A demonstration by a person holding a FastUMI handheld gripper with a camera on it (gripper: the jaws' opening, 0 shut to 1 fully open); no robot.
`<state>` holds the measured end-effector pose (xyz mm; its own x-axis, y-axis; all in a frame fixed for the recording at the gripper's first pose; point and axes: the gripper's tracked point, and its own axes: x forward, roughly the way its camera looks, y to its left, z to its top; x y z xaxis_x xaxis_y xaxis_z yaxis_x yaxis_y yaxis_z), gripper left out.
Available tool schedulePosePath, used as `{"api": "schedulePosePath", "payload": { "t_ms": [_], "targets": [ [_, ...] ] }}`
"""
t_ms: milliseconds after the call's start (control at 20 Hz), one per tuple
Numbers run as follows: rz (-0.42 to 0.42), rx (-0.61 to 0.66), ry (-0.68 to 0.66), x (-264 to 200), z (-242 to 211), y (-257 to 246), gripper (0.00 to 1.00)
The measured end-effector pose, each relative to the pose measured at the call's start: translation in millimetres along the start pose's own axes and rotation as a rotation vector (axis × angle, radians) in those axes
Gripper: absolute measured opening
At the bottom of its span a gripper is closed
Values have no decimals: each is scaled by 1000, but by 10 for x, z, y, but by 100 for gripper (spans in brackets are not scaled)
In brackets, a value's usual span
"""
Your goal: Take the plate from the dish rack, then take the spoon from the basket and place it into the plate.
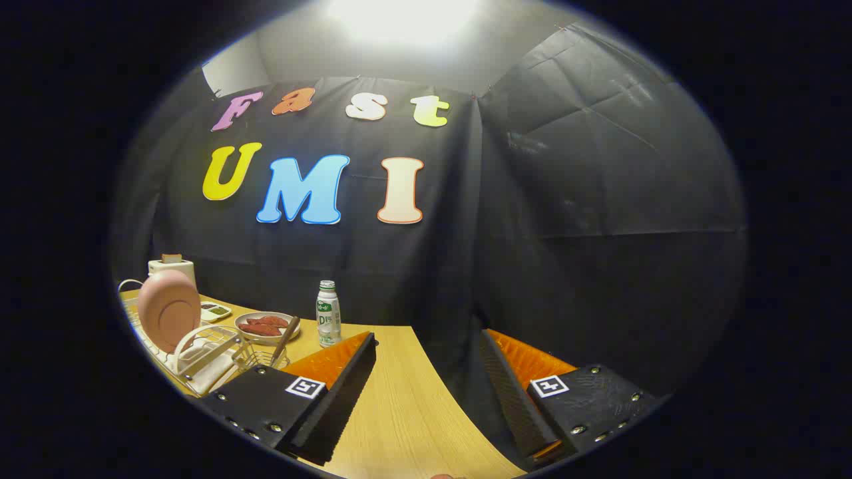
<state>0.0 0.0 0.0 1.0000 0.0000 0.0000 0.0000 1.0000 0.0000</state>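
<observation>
Wooden tabletop [406,406] under a bright ceiling light, dark cloth wall behind. Nearest: gripper [426,392] spread wide, nothing between the fingers, bare wood in the gap. Just beyond the left finger: wire basket [263,359] with the spoon [285,339] handle leaning out of it. Beside the basket, further left: white dish rack [200,352] with the pink plate [169,310] standing upright on edge. Further back: bowl [266,326] of reddish food, small white bottle [327,314], shallow dish [214,310] of green, white toaster [172,266] behind the plate.
</observation>
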Motion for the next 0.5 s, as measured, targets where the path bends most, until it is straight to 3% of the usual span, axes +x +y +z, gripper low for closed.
{"api": "schedulePosePath", "payload": {
  "t_ms": [500],
  "targets": [
    [240,140,20,-775,773,1121,96]
  ]
}}
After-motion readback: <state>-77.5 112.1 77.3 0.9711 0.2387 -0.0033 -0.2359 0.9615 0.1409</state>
